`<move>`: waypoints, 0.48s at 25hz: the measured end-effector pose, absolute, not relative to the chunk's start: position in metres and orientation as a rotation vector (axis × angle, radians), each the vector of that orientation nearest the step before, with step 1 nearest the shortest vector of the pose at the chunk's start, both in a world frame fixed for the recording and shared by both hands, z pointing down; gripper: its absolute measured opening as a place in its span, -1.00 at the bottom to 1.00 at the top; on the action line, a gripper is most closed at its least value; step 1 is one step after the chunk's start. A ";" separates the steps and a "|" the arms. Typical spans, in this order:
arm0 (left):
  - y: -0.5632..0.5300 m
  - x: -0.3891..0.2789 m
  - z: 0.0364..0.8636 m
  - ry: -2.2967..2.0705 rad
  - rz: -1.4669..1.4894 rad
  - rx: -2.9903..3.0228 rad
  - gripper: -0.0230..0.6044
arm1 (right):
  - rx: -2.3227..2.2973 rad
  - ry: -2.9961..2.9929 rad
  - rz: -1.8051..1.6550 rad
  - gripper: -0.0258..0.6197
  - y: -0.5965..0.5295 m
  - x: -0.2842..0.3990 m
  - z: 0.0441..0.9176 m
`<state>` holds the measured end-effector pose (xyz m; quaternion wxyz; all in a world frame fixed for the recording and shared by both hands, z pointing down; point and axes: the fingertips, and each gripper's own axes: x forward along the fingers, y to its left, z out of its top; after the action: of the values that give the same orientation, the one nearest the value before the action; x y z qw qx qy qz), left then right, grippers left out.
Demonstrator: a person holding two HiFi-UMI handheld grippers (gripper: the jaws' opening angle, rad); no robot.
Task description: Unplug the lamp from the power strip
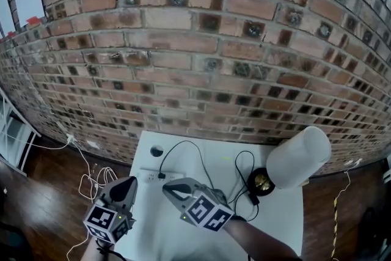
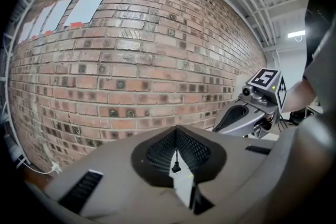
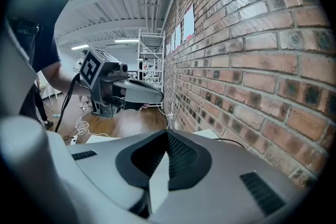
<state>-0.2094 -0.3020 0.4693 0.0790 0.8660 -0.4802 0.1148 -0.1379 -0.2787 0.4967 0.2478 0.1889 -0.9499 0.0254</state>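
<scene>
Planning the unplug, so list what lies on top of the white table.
A power strip with a black plug in it, black cable, lamp with white shade, a small dark round object. The left claw and right claw hide the near part of the table.

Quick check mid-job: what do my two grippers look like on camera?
Both the left gripper and the right gripper are grey, with tapered, beak-shaped jaws lined with black ribbed pads. Each carries a cube of black-and-white square markers at its rear. A black cable hangs from the left one.
</scene>
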 end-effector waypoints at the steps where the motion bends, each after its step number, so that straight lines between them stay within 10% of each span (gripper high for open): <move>1: -0.305 -0.208 0.474 -1.432 0.355 2.586 -0.87 | 0.520 -2.579 0.072 -0.92 -0.282 -0.138 0.502; 12: -0.340 -0.205 0.532 -1.400 0.400 2.479 -0.87 | 0.513 -2.460 0.131 -0.88 -0.318 -0.139 0.565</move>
<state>-0.2045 -0.3403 0.5322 0.1331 0.8546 -0.4827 0.1378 -0.1388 -0.3181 0.5647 0.3074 0.1939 -0.9303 0.0495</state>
